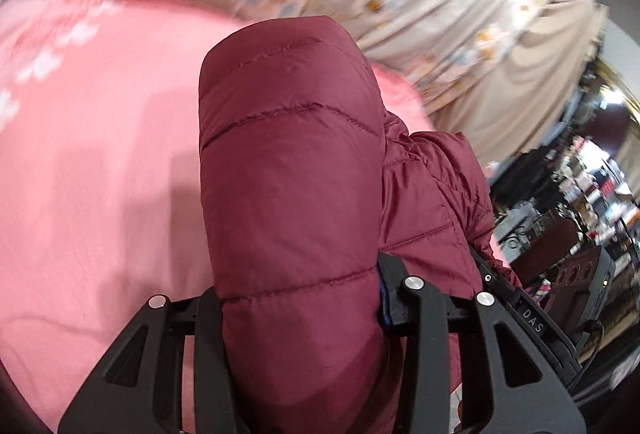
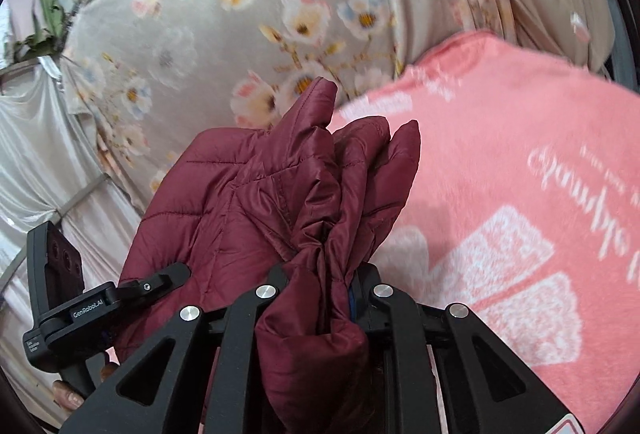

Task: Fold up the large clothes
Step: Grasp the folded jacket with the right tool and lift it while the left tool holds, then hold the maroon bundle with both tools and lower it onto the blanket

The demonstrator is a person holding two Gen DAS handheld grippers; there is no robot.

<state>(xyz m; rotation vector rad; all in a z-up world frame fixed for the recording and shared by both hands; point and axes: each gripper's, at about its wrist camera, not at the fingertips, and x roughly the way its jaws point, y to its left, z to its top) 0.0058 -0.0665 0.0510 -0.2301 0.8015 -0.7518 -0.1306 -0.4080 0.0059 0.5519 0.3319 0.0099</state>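
Both grippers hold the maroon quilted jacket [image 1: 292, 174] above the pink blanket [image 1: 100, 154], which serves as the landmark here.

Left gripper [image 1: 300, 306]: jaws clamped on a thick padded fold of the jacket. The fold bulges up between the arms and blocks most of the forward view. More of the jacket hangs on the side away from the blanket.

Right gripper [image 2: 320, 290]: jaws pinched on a bunched, gathered section of the jacket [image 2: 280, 194]; creased layers stick up ahead of the fingers.

The pink blanket [image 2: 520, 174] carries white printed flowers and script. Beyond its far edge hangs a beige floral curtain [image 2: 240, 14]. White draped cloth [image 2: 36, 154] sits further off, past the curtain. Cluttered shelves [image 1: 592, 194], blurred, lie off the blanket's edge in the left wrist view.
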